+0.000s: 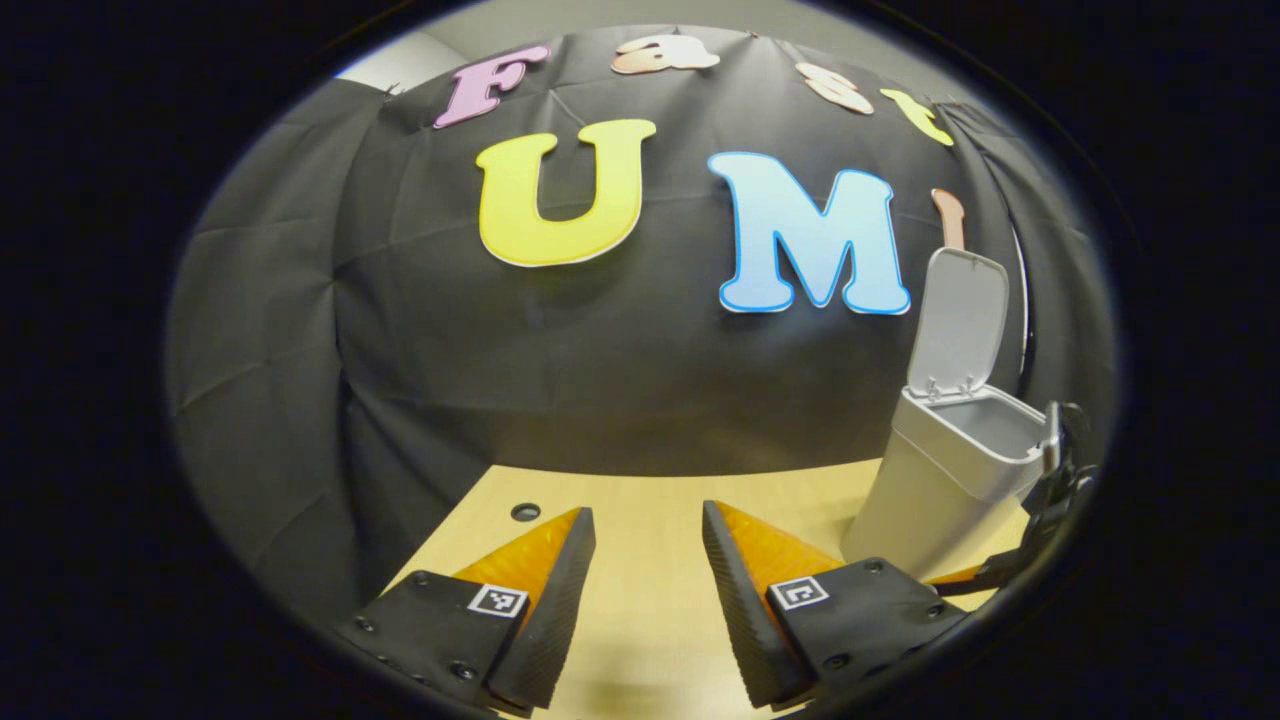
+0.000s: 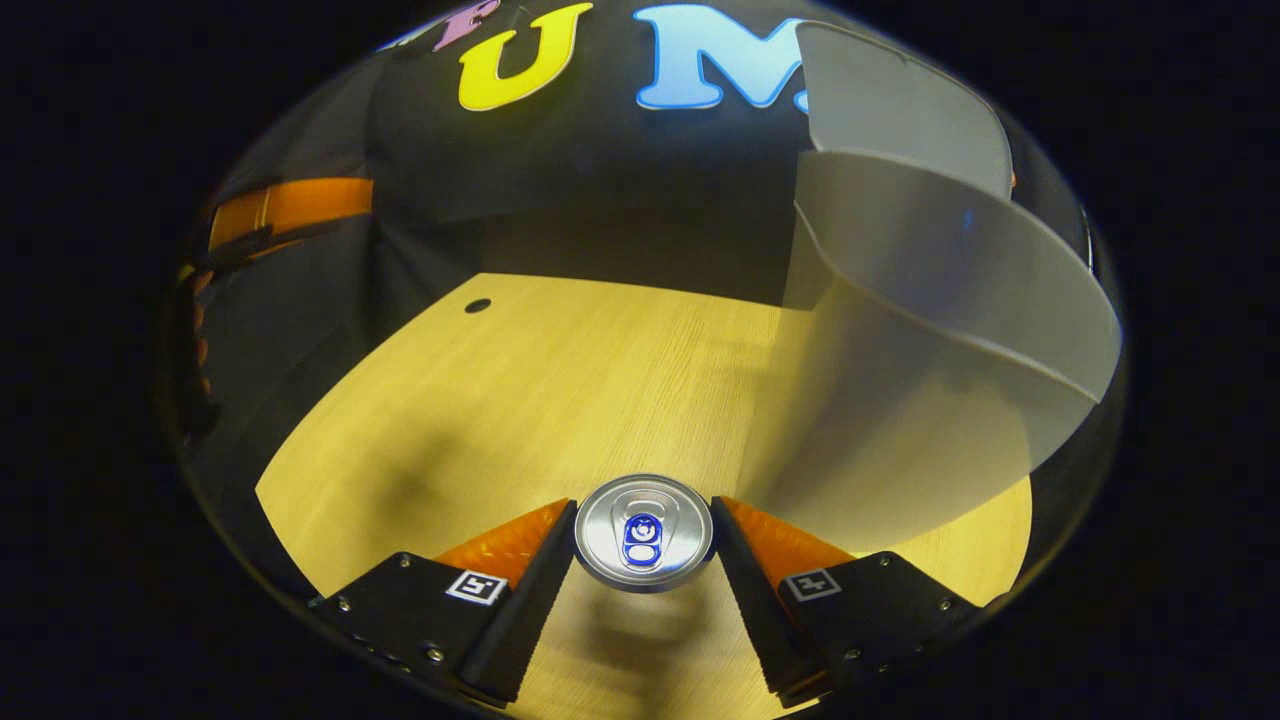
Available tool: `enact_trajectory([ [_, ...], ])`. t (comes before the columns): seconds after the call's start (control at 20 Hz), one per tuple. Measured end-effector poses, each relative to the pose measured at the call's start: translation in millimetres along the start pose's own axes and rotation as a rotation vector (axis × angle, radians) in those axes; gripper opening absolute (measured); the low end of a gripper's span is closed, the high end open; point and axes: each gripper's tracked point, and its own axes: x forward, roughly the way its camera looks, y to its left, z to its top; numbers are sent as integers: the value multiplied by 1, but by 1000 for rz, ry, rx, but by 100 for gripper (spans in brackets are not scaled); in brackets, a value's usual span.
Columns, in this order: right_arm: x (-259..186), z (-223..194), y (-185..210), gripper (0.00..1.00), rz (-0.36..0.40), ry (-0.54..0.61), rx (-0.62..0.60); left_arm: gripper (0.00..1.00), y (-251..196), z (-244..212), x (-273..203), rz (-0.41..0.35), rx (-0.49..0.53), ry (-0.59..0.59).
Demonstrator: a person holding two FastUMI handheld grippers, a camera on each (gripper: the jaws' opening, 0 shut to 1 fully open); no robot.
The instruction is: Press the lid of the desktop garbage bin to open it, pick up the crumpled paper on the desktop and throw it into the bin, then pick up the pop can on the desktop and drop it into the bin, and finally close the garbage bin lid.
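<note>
Your right gripper [image 2: 642,535] has its jaws clamped on the thin, slick silver aluminium pop can [image 2: 643,532]; squeeze its sides lightly, while your left gripper [image 1: 648,560] is spread with nothing between.

- Bin [image 2: 930,330] — looming close in the right gripper view, blurred; its inside can't be seen.
- Can [image 2: 644,532] — top visible, body hidden below.

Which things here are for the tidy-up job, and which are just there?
For the job:
- pop can, between the right gripper fingers
- garbage bin, lid up

Just there:
- wooden desktop
- small hole in it
- left gripper, open and empty
</note>
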Motion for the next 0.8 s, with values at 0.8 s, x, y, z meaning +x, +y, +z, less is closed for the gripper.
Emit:
enact_trajectory([
  [0.8,-74,111,-5,85,4,-288,138,73,-42,-9,17,-88,42,26],
])
